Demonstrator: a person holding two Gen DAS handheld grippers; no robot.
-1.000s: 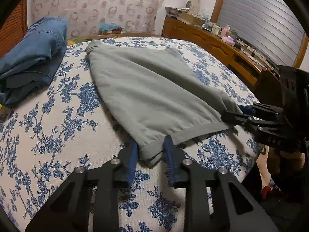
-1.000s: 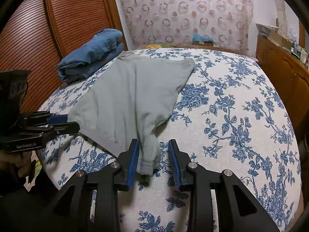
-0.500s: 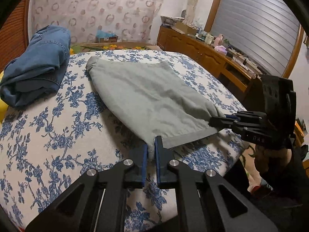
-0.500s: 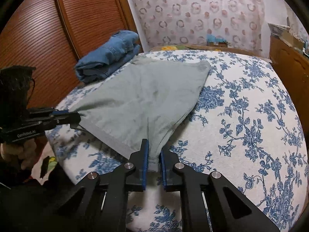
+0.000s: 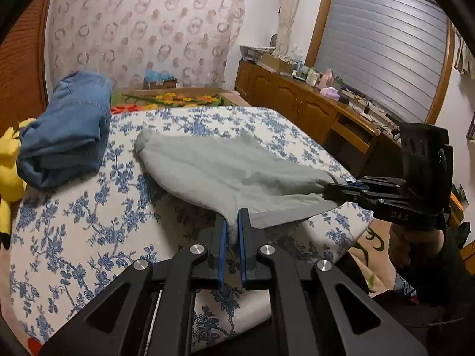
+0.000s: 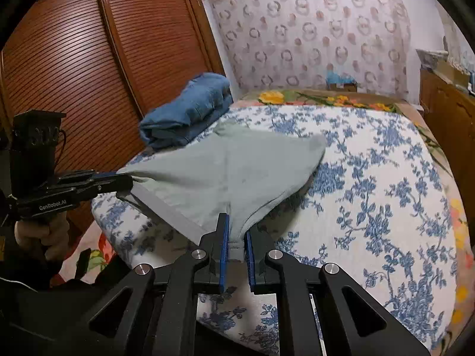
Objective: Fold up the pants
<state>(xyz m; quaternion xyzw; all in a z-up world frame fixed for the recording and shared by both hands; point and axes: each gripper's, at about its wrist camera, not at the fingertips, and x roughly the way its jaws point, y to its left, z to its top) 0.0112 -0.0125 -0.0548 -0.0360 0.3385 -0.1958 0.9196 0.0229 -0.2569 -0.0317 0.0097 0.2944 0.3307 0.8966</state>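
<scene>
A bed with a white cover printed in blue flowers (image 5: pixel 89 222) carries grey-green cloth pants (image 5: pixel 225 172), their near hem lifted off it, and a folded blue denim bundle (image 5: pixel 68 130) at its left edge

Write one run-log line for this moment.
left gripper: shut on grey pants | right gripper: shut on grey pants | hem lifted off bed

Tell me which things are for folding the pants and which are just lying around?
For the job:
- grey pants
- left gripper, shut on one corner of the hem
- right gripper, shut on the other corner
- bed they lie on

Just lying about:
- folded jeans
- yellow thing at the bed's edge
- clutter on the wooden cabinet
</scene>
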